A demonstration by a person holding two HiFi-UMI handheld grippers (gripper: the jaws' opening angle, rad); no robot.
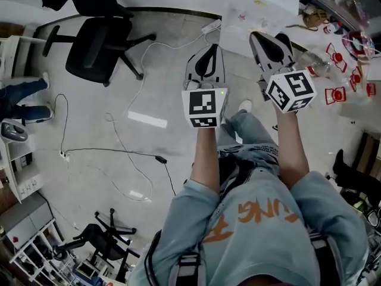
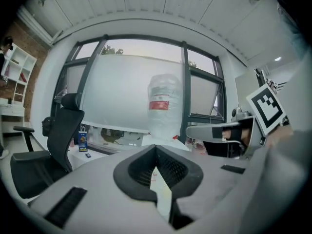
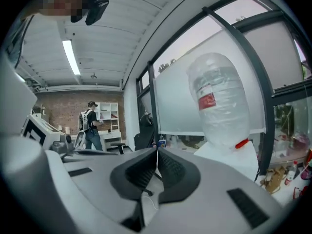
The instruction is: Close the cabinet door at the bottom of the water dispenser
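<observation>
White dispenser body [image 3: 229, 162] stands by the window with a clear water jug [image 3: 222, 101] upright on top, straight ahead of both claws. The cabinet door at its base is below both gripper views and I can't pick it out from the head view. Left gripper [image 2: 156, 147] is clenched, tips meeting, gripping nothing. Right gripper [image 3: 157, 150] is the same, clenched and empty. Both are held out roughly level, side by side, not touching. A black office chair [image 1: 98, 46] stands off to the left.

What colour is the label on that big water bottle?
Red label, on a clear water bottle; the right gripper view shows it best.
</observation>
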